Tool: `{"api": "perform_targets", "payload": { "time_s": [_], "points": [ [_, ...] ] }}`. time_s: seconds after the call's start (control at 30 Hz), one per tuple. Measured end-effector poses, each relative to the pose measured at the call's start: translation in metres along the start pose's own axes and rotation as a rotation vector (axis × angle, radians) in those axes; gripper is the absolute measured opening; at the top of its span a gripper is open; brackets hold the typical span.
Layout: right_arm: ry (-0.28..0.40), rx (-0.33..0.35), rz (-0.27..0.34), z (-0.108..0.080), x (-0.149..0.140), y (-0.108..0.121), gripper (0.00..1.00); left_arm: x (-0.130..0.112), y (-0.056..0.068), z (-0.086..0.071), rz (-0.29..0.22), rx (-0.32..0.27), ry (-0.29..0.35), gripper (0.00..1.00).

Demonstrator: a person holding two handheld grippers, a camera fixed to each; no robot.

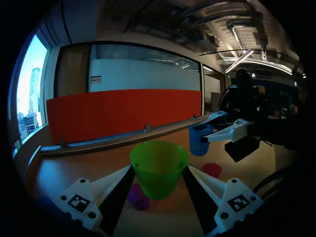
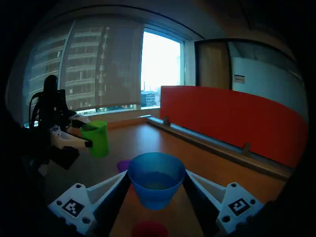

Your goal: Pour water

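Right gripper point(image 2: 156, 179) clamps a translucent blue plastic cup point(image 2: 156, 191), upright, a little water seemingly inside. Left gripper point(image 1: 158, 173) grips a translucent green plastic cup point(image 1: 159, 158), upright too. From the blue cup, the green one lies farther off to the left, well apart; pouring probably needs them closer.

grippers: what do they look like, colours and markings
Both the left gripper and right gripper have white angular fingers with black inner faces, each finger bearing a square black-and-white tag. Seen from afar, each has a black body with black cables.
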State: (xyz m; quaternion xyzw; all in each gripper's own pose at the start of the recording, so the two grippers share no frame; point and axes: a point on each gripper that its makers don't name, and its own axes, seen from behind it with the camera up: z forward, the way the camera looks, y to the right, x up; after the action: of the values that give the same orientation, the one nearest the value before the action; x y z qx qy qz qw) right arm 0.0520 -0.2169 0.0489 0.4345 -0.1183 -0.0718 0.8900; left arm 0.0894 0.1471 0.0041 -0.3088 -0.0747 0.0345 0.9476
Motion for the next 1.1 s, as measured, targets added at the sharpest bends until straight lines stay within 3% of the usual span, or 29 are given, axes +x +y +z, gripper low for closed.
{"api": "perform_targets", "payload": {
  "time_s": [0.7, 1.1],
  "points": [
    [0.022, 0.011, -0.007, -0.001, 0.011, -0.004, 0.91, 0.0, 0.007, 0.004, -0.014, -0.014, 0.027, 0.84],
    [0.023, 0.011, -0.025, -0.005, 0.014, -0.004, 0.91, -0.007, 0.013, 0.008, -0.011, -0.034, 0.011, 0.84]
  ]
}}
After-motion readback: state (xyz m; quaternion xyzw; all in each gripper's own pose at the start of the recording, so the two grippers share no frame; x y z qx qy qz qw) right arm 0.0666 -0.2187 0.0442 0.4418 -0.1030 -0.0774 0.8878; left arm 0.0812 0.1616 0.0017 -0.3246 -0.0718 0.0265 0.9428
